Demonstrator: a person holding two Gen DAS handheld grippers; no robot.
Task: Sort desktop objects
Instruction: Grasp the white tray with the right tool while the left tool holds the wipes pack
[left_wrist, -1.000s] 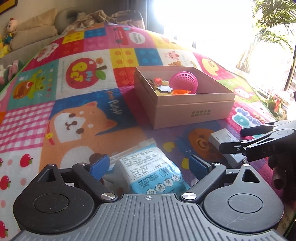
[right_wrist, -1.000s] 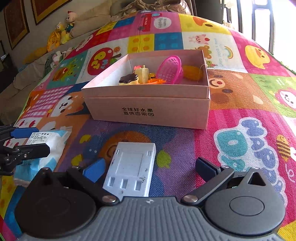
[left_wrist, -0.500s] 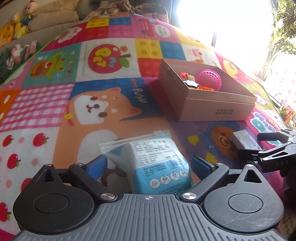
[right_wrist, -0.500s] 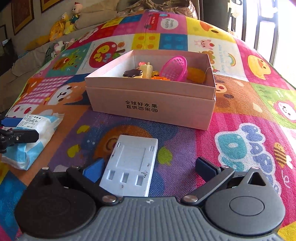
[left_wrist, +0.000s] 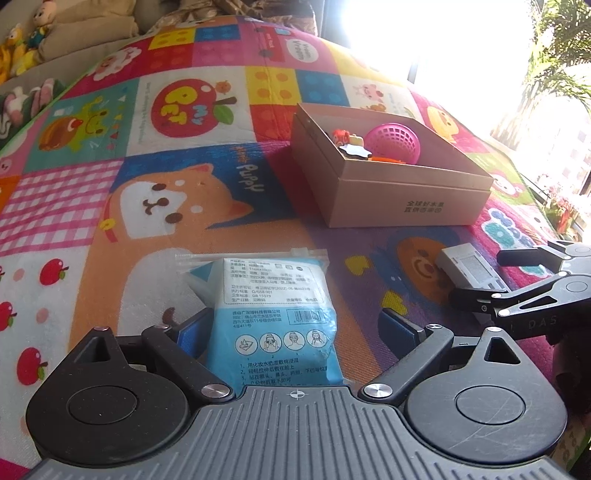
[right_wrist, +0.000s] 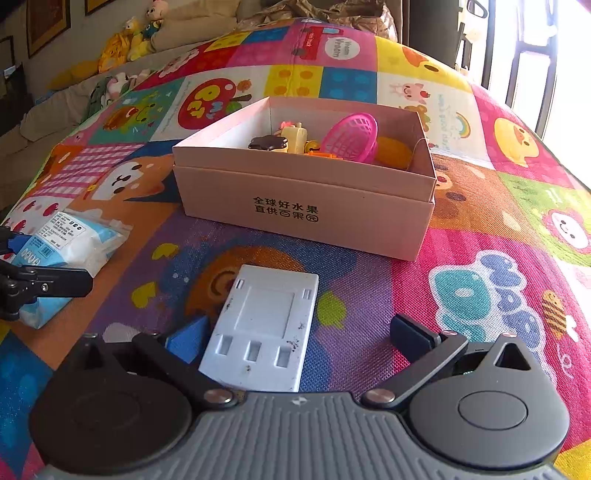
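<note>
A bright cartoon play mat (left_wrist: 155, 192) fills the left wrist view. The left gripper (left_wrist: 291, 328) stands wide — its jaws have just been closing a little, either side of a blue-and-white wipes packet (left_wrist: 273, 314), not pressing it. A cardboard box (left_wrist: 388, 184) of toys sits at one o'clock.

Right wrist view: the right gripper (right_wrist: 295, 336) gapes around a white plastic plate (right_wrist: 264, 328) — the box (right_wrist: 306, 206) at twelve o'clock.

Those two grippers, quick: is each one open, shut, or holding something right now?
Left gripper: open, jaws just closing a little around the blue wipes pack, not gripping it yet.
Right gripper: open, astride the white plastic stand, not clamped.
</note>
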